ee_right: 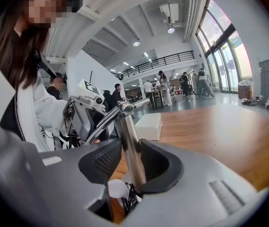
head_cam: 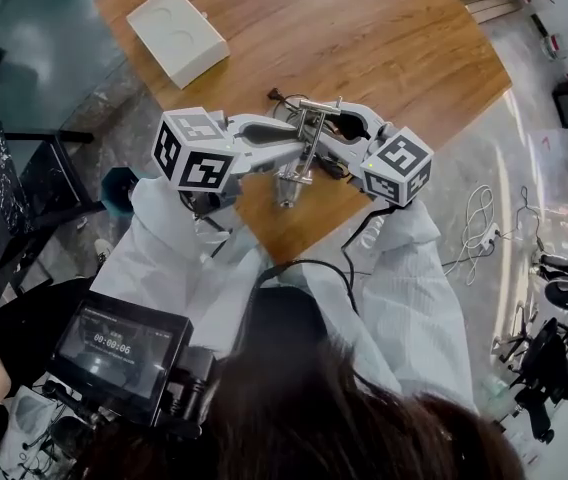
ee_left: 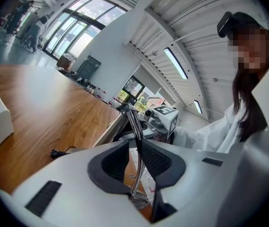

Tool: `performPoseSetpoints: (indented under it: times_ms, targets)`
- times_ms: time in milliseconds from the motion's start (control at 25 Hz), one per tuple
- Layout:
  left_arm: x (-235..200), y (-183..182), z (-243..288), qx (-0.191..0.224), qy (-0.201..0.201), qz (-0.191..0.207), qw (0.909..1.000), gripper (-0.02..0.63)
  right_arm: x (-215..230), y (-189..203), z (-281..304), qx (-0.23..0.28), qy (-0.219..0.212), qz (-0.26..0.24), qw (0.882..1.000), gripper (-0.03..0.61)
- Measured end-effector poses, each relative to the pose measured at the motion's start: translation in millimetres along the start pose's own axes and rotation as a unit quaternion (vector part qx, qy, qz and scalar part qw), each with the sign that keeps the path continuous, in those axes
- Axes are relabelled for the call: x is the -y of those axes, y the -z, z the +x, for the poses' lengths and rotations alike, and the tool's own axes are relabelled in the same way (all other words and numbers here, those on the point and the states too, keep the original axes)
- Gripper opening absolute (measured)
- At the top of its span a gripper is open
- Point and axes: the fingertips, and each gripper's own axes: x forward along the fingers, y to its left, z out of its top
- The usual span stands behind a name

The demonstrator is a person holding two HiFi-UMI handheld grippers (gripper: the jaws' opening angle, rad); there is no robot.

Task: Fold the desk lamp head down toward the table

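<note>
1. Left hand-held gripper (ee_left: 135, 146): jaws a little apart. The thin chrome stem (ee_left: 132, 124) of the desk lamp (head_cam: 307, 140) runs between the pads with a gap on one side, so there's no real grip. I close it before it takes any load.
2. Right hand-held gripper (ee_right: 130, 144): jaws wide, and the pads look seated on both sides of the stem, just below the top joint (ee_right: 124, 109). I treat this one as the anchor.
3. The lamp stands at the near edge of the bench (head_cam: 384, 38), with my two hand-held grippers on it from opposite sides.
4. Step, as I judge it: hold the stem still and swing the bar (ee_right: 100, 125) off the top joint downward. Go slow, stay in the hinge plane, no twisting.
5. Risk: the foot (ee_left: 139, 200) is small and close to the edge, so sideways force could tip or slide it. Keep the cord (ee_left: 61, 151) clear.
</note>
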Motion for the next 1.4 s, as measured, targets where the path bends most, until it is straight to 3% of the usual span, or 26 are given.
performPoseSetpoints:
  times_ms: [160, 280, 440, 480, 560, 680, 840, 920, 1080, 1400]
  targets:
    - [-2.9, 7.4, -6.4, 0.004, -0.027, 0.012, 0.9996, 0.078, 3.2, 5.3, 2.3, 0.005, 0.026, 0.025, 0.999, 0.126]
    - [1.5, 17.4, -23.3, 0.003, -0.06, 0.016, 0.9981, 0.078, 4.2, 11.6, -14.8, 0.009, 0.068, 0.048, 0.996, 0.126]
    - [11.6, 11.8, -48.0, 0.044, -0.13, 0.024, 0.9903, 0.077, -0.4, 17.8, -50.9, 0.05, 0.122, 0.112, 0.985, 0.12]
    - [15.9, 6.9, -51.9, 0.06, -0.148, 0.035, 0.9866, 0.073, -4.7, 14.7, -58.3, 0.065, 0.131, 0.128, 0.981, 0.113]
    - [26.6, -5.5, -58.6, 0.093, -0.185, 0.056, 0.9767, 0.004, -14.1, 2.2, -71.3, 0.093, 0.159, 0.142, 0.972, 0.094]
    - [45.7, -25.6, -61.1, 0.134, -0.23, 0.073, 0.9613, 0.002, -32.8, -30.6, -90.1, 0.148, 0.191, 0.135, 0.961, 0.002]
    - [70.7, -49.7, -59.0, 0.175, -0.281, 0.111, 0.937, 0.002, -66.0, -71.1, -102.7, 0.192, 0.19, 0.118, 0.955, 0.002]
    - [82.4, -57.4, -56.2, 0.189, -0.289, 0.117, 0.9314, 0.002, -79.2, -82.1, -104.2, 0.184, 0.203, 0.093, 0.957, 0.002]
    - [97.0, -64.7, -47.7, 0.2, -0.287, 0.123, 0.9289, 0.002, -92.9, -92.1, -106.1, 0.173, 0.219, 0.063, 0.958, 0.001]
    - [94.3, -66.2, -47.7, 0.193, -0.297, 0.131, 0.9258, 0.002, -91.7, -94.4, -104.8, 0.171, 0.232, 0.058, 0.956, 0.0]
